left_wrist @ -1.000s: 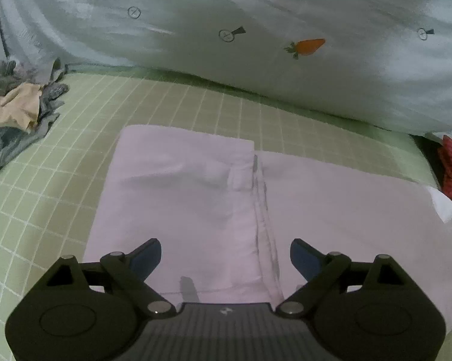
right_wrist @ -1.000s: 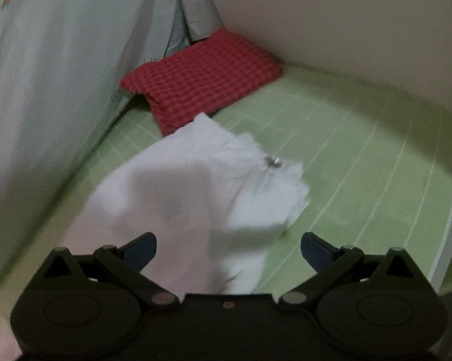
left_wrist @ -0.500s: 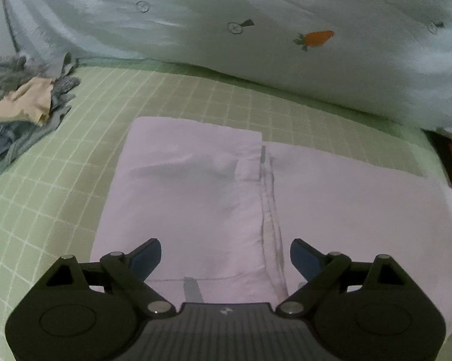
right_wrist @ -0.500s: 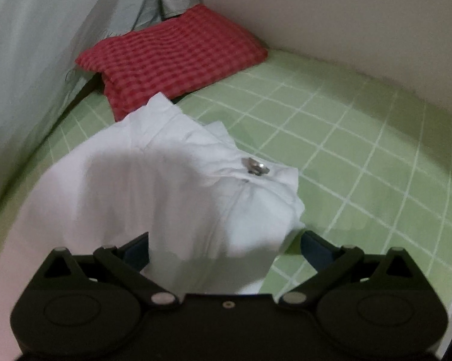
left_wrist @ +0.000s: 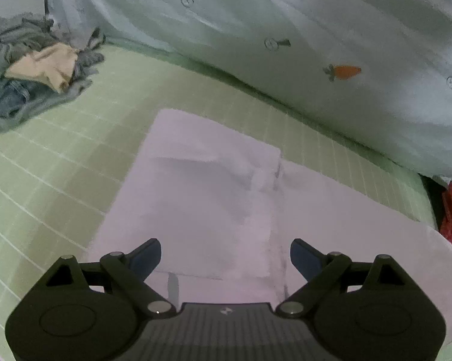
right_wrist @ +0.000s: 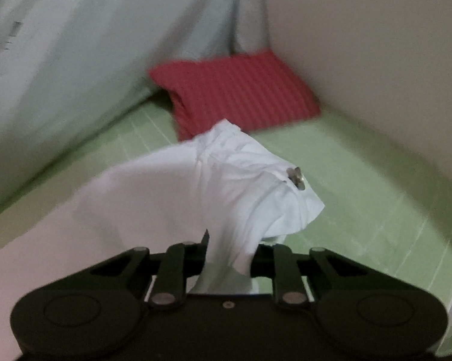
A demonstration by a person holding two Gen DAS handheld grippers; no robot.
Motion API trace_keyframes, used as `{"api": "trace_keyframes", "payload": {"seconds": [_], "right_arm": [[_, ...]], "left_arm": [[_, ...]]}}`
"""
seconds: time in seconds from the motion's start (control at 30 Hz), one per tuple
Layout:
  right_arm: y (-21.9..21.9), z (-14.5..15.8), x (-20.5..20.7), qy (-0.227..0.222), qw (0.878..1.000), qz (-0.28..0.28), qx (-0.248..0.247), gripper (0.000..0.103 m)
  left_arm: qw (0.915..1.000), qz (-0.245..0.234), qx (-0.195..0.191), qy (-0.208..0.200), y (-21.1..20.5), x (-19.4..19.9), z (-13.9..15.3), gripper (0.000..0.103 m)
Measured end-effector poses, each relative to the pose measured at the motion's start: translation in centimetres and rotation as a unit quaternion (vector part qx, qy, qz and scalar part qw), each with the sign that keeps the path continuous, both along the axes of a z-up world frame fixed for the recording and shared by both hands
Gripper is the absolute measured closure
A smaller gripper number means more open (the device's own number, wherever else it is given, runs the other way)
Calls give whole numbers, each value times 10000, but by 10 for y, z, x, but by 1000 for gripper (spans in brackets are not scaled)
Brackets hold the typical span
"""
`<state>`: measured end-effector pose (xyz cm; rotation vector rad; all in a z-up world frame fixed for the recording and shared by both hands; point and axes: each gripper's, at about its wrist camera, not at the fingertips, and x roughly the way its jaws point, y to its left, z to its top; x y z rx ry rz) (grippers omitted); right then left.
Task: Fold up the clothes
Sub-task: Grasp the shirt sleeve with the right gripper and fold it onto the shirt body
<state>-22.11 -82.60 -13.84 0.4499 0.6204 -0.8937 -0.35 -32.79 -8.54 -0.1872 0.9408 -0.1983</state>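
The white pants (left_wrist: 226,210) lie spread flat on the green checked bed sheet (left_wrist: 60,180), partly folded, with one layer on top of the other; the left gripper (left_wrist: 226,254) hangs just above them with its jaws wide apart and nothing between them. The right gripper (right_wrist: 229,252) is closing its jaws, and a bunch of the pants' cloth (right_wrist: 226,186) sits pinched between them; that end, with a small metal button (right_wrist: 296,176), is lifted off the sheet. A red checked pillow (right_wrist: 241,90) lies behind it by the wall; a pile of clothes (left_wrist: 30,69) sits far off to the left; a pale quilt with a carrot print (left_wrist: 316,45) lies along the back.
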Motion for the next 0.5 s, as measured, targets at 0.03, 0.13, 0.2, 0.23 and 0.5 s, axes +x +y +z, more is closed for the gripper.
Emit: {"api": "trace_keyframes", "payload": {"seconds": [0.03, 0.13, 0.2, 0.23, 0.5], "right_arm": [[8, 9, 4, -9, 9998, 104, -156, 83], [34, 36, 17, -85, 9974, 421, -585, 83], [54, 53, 27, -161, 9941, 651, -851, 84], [67, 61, 34, -191, 9917, 790, -992, 84], [191, 56, 91, -93, 9660, 2165, -1413, 83]], "left_arm": [[10000, 10, -3, -42, 5, -1, 2, 10], [9999, -2, 12, -121, 22, -3, 8, 10], [9999, -42, 34, -154, 32, -5, 10, 10], [9998, -62, 45, -171, 38, -6, 12, 10], [9996, -266, 48, -95, 75, -25, 10, 10]]}}
